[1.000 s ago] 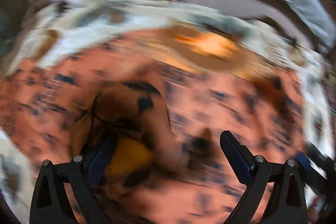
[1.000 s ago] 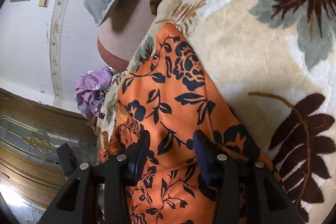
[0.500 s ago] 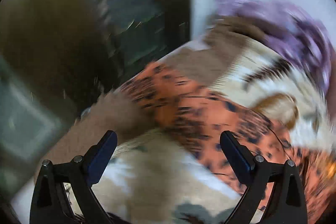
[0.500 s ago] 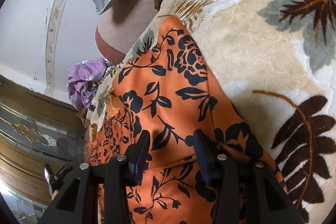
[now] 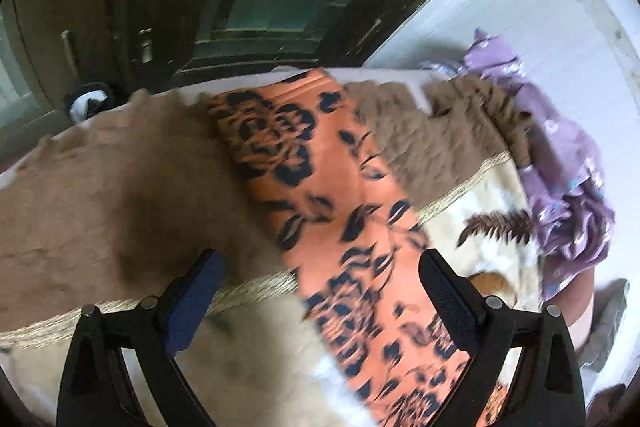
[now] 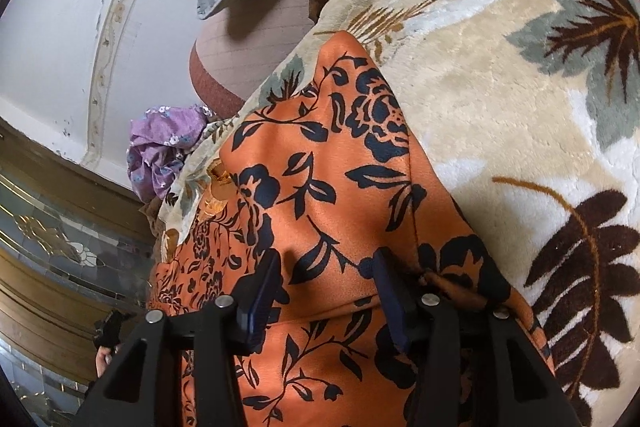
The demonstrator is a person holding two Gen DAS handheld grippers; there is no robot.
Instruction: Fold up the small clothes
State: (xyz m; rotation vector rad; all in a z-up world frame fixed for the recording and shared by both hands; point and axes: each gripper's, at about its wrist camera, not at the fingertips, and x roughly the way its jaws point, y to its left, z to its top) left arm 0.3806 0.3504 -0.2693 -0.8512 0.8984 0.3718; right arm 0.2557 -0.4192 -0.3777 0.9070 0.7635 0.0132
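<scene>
Your right gripper [image 6: 324, 275] pinches a fold of the orange floral garment [image 6: 320, 187], jaws narrowed on it. Your left gripper [image 5: 320, 283] hangs wide open, empty, above the garment lying across the blanket [image 5: 100, 195] toward its far edge. A purple cloth [image 5: 560, 155] lies at the far corner.

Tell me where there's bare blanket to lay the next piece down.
Best patch: cream blanket right of the orange garment. The brown border left of its far end is also bare. Crowded by the purple clothes and right gripper.
</scene>
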